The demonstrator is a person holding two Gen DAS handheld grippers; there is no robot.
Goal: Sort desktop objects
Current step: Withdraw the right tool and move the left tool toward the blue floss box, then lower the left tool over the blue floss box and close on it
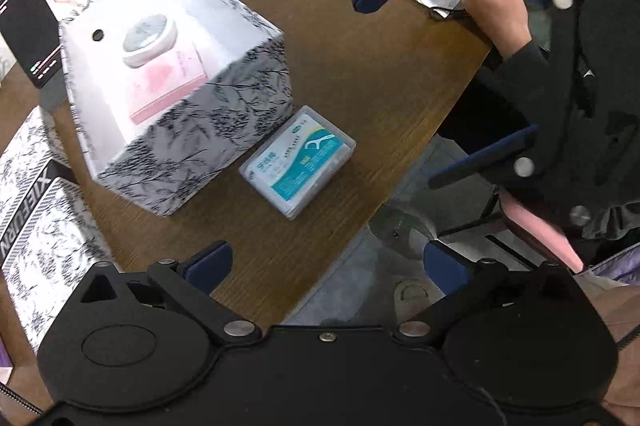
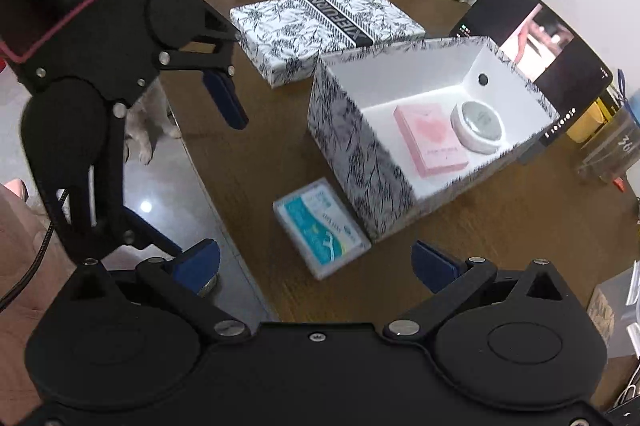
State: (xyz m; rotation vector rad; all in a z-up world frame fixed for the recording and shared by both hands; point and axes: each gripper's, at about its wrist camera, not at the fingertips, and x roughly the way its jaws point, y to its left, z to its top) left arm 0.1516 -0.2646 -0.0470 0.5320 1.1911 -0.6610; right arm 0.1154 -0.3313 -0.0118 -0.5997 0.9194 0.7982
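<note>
Floss case (image 2: 320, 232) lies flat on the table (image 2: 260, 154), just beside the open patterned box (image 2: 360, 154) holding a pink card box (image 2: 430, 140) and a round tin (image 2: 478, 126). Both tongs, left gripper (image 1: 326, 266) and right gripper (image 2: 316, 264), are spread and empty. Best grip: across the case's short sides, lift level, clear the box wall.

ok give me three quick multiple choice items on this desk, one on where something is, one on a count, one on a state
1. Where is the floss pick case?
A. inside the open box
B. on the table beside the open box
C. on the patterned lid

2. How many items lie in the open box?
A. none
B. two
C. four

3. The right gripper is:
A. open and empty
B. shut on the case
C. shut on the tin

Key: 1 B, it lies outside the box wall; 2 B, a pink box and a round tin; 3 A, its fingers stand apart.
</note>
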